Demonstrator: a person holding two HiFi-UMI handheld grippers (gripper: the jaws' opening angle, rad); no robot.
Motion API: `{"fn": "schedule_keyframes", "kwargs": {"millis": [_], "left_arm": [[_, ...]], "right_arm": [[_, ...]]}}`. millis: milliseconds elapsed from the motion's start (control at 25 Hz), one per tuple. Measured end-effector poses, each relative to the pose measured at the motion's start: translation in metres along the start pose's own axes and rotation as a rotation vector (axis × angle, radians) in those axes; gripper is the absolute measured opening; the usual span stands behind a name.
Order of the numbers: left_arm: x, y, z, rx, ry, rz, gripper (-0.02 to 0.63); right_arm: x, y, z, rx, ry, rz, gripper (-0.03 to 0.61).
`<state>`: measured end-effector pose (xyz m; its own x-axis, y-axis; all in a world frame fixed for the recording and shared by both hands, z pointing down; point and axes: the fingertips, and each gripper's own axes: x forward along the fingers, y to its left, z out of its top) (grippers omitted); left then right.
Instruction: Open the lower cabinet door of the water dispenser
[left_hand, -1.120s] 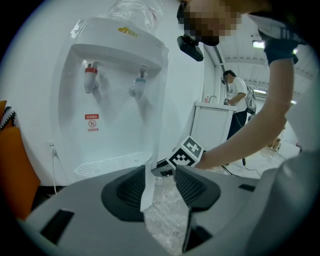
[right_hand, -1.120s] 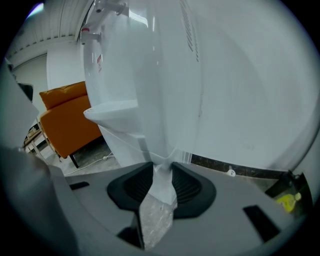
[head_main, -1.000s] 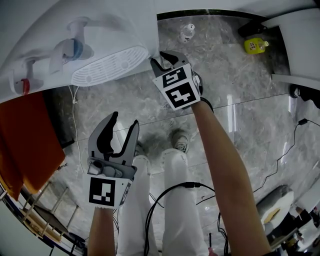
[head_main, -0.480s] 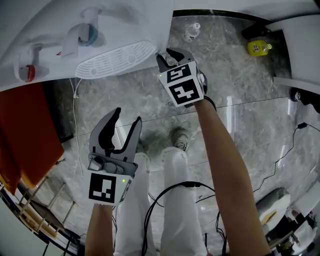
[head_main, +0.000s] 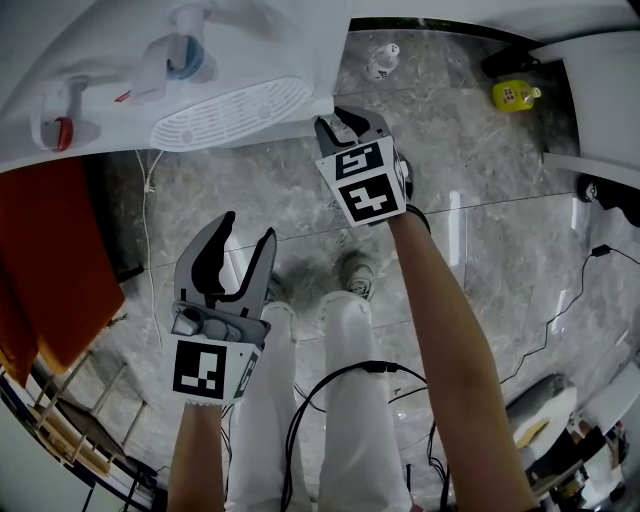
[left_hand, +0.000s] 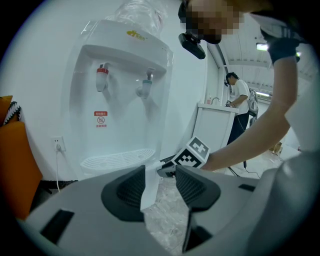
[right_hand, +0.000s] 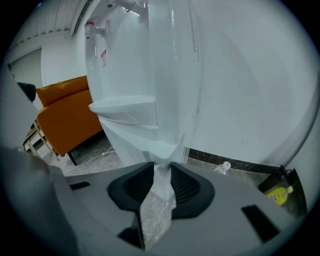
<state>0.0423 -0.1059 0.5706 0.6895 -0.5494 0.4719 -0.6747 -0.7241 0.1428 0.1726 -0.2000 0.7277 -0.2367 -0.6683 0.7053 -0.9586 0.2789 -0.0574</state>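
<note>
From your head, the water dispenser (head_main: 150, 60) runs off the top and left edges. Its drip tray (head_main: 230, 110) overhangs the lower cabinet door (right_hand: 135, 137), so the door stays hidden there. The tips of your right claw (head_main: 343, 120) are lost at the dispenser's corner. In the left gripper view the bottle (left_hand: 137, 15) is cut by the top edge, and the red sticker (left_hand: 101, 119) is too small to read.

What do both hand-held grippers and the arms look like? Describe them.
The left gripper and right gripper: grey moulded plastic bodies, black ribbed pads, a white cube with black square markers at the rear. Bare forearms, no sleeves in the head view; white trousers.
</note>
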Motion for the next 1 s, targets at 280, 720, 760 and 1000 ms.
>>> {"fn": "schedule_keyframes", "kwargs": {"millis": [280, 720, 760, 1000], "left_arm": [[-0.005, -0.002, -0.007, -0.021, 0.017, 0.005, 0.189], [-0.019, -0.011, -0.02, -0.048, 0.05, 0.004, 0.189], [-0.021, -0.011, -0.021, -0.053, 0.053, 0.007, 0.189], [-0.029, -0.011, -0.029, -0.063, 0.085, 0.033, 0.189]], "right_arm": [[-0.017, 0.016, -0.019, -0.011, 0.025, 0.017, 0.094], [-0.042, 0.051, -0.049, -0.018, 0.072, 0.052, 0.075], [-0.044, 0.055, -0.051, -0.022, 0.072, 0.058, 0.074], [-0.056, 0.074, -0.063, -0.025, 0.089, 0.075, 0.069]]}}
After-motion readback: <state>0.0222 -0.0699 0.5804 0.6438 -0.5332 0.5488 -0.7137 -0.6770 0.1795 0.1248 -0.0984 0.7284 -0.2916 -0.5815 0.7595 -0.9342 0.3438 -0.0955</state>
